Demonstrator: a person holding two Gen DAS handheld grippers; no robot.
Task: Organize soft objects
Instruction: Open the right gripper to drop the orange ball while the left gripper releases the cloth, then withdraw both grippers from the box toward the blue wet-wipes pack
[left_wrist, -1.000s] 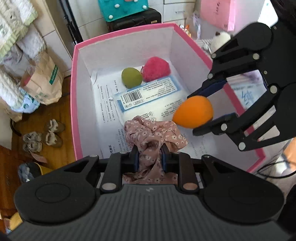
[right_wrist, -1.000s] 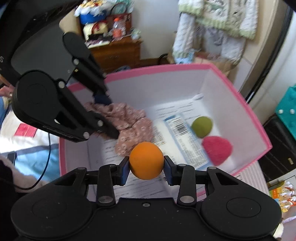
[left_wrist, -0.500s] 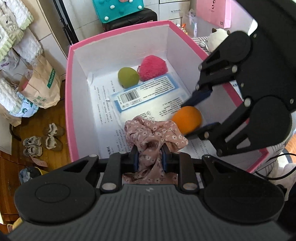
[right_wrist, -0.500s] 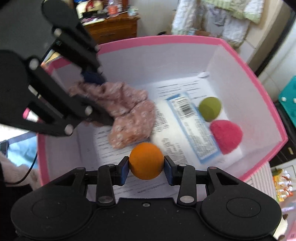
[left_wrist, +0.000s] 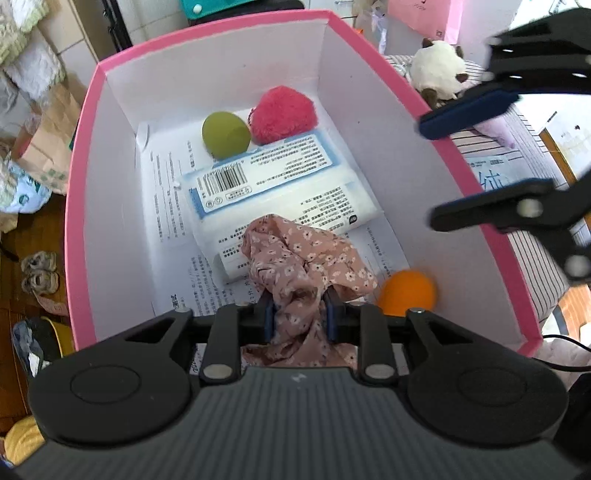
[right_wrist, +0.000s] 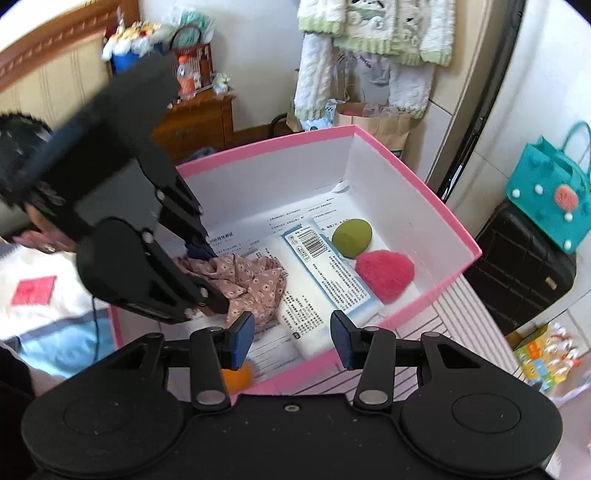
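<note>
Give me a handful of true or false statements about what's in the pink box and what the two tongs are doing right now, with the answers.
1. The orange ball lies inside the pink box. True.
2. The right tongs grip the orange ball. False: nothing is between their opening fingers.
3. The floral cloth sits between the left tongs' fingers. True; they are opening.
4. The green ball lies outside the box. False: it is inside, beside the red pompom.
5. A wipes pack lies in the box. True.

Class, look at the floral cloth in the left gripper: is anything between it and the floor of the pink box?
Nothing visible blocks it. The floral cloth already lies in the pink box, draped partly over the white packet, between the opening left gripper jaws.
</note>
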